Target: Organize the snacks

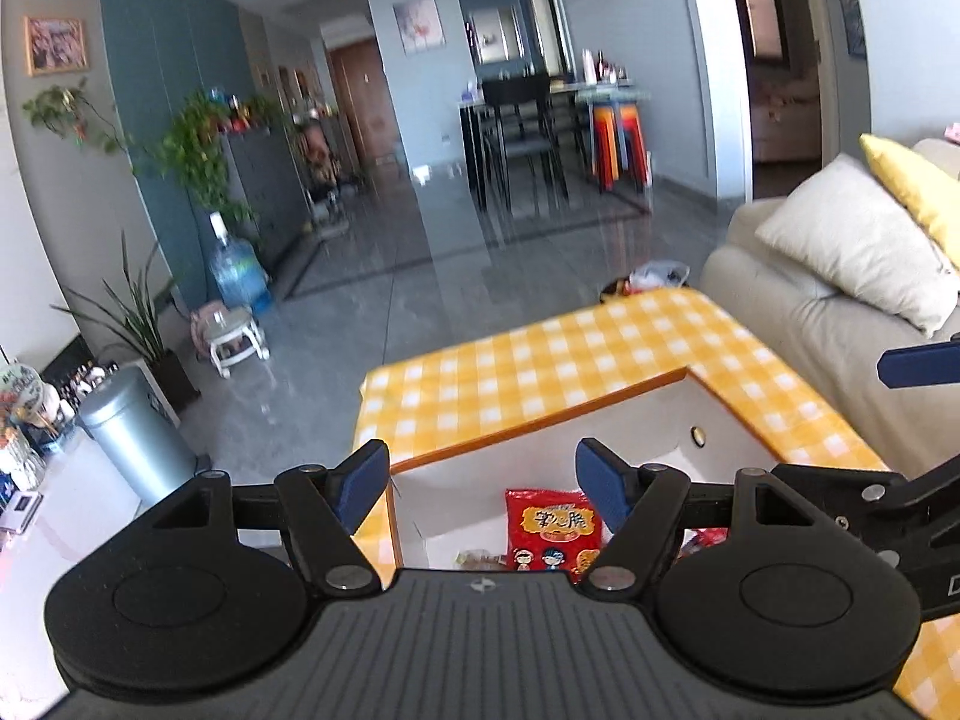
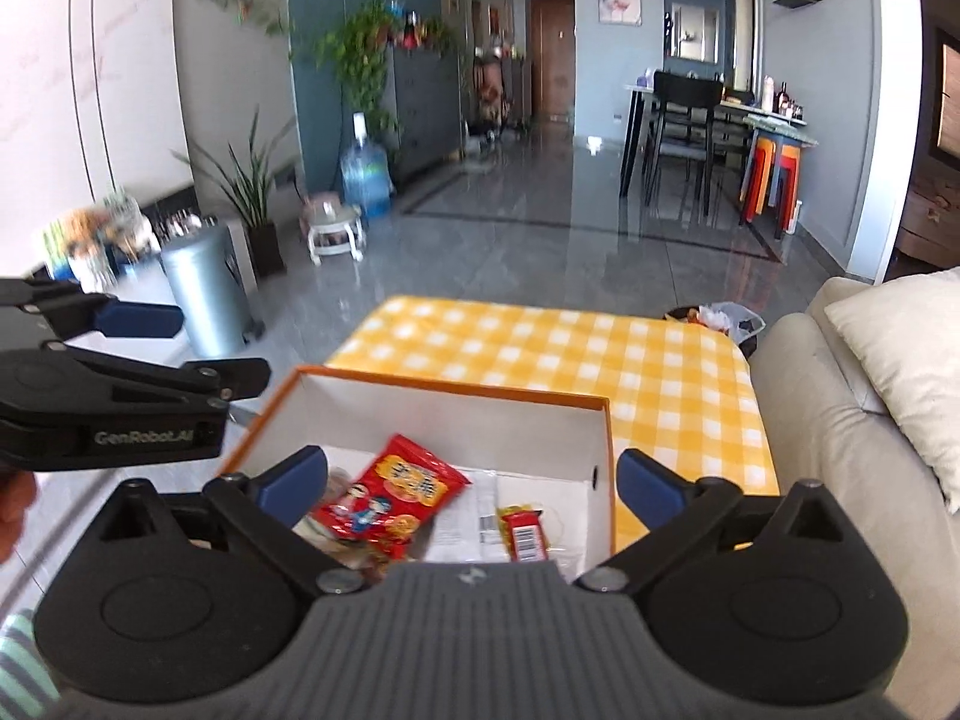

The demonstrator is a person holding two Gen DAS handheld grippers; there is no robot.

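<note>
We hold two black tools with blue finger pads above an open white cardboard box with an orange rim (image 2: 605,420), which sits on a desk covered in a yellow and white checked cloth (image 2: 672,372), at the desk's near edge. Our left tool (image 1: 480,486) has its fingers spread wide and holds nothing. Our right tool (image 2: 471,477) is also spread wide and empty. Inside the box lie a red snack packet printed with cartoon faces (image 2: 390,501), a small red wrapped bar with a barcode (image 2: 523,534) and a clear plastic packet (image 2: 465,516). We judge the snacks already gathered in the box, with both tools hovering between placements. The next move calls for lowering one tool onto a packet, or seeking another snack; none shows on the cloth.
</note>
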